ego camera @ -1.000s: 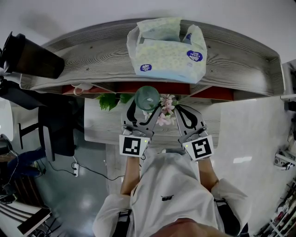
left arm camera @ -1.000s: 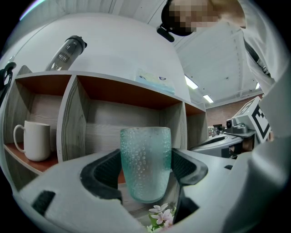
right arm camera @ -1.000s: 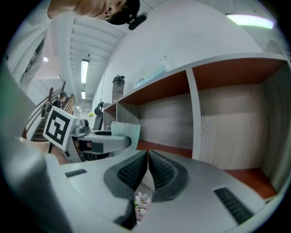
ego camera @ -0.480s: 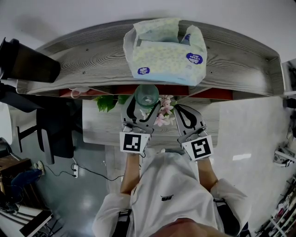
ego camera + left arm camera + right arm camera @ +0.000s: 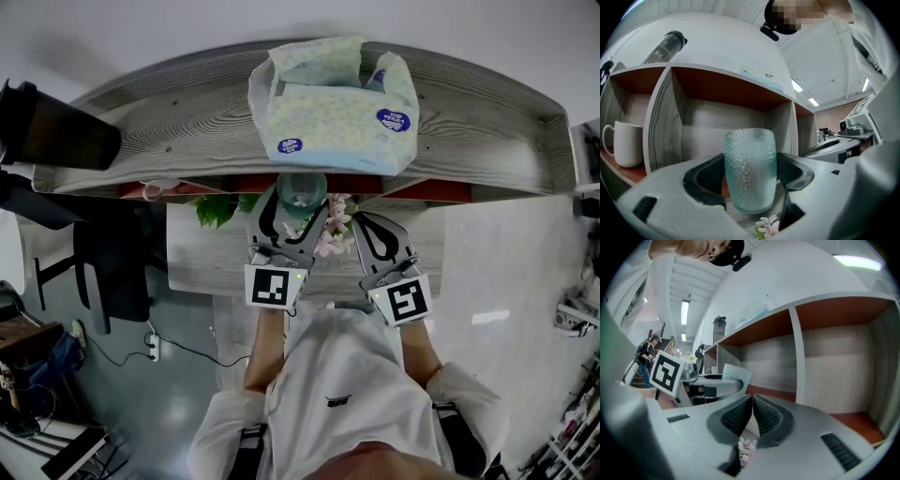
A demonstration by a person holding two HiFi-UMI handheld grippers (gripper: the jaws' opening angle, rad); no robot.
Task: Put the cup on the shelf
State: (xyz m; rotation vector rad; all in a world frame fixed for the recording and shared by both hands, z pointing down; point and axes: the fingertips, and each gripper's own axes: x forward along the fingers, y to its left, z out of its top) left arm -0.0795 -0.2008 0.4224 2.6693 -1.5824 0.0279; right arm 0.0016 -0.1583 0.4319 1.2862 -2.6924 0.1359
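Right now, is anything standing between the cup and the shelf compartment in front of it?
Nothing visible does. The left gripper holds the cup just before an open compartment, whose visible part is bare. The mug sits in the next compartment to the left, behind a divider; the flowers are below the cup.

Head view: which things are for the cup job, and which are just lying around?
For the job:
textured glass cup, left gripper clamped on it, wooden shelf.

Just lying about:
tissue pack, dark bottle, white mug, pink flowers, right gripper, shut and empty.
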